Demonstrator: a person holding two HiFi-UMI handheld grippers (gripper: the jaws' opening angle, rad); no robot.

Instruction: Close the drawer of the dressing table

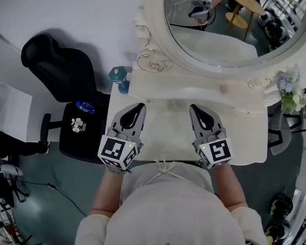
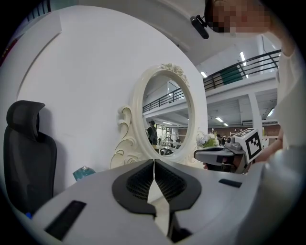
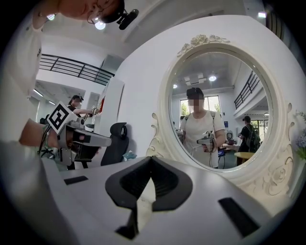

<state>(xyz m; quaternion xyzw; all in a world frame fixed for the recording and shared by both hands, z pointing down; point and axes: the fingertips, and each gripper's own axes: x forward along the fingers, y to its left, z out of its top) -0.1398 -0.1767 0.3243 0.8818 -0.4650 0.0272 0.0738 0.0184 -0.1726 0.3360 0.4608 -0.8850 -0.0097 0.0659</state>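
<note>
- Your left gripper (image 1: 141, 106): jaws fully together, nothing held.
- Your right gripper (image 1: 193, 107): tips meeting, empty too.
- Both sit side by side over the dressing table (image 1: 244, 137) top, facing the mirror (image 1: 235, 26).
- No view shows the drawer.

The left gripper (image 2: 154, 161), jaws pressed together with nothing between them, faces an ornate ivory oval mirror (image 2: 167, 115). A black chair (image 2: 26, 153) and teal bottle (image 2: 83, 172) stand at left; the right gripper (image 2: 222, 155) hovers at right.
</note>
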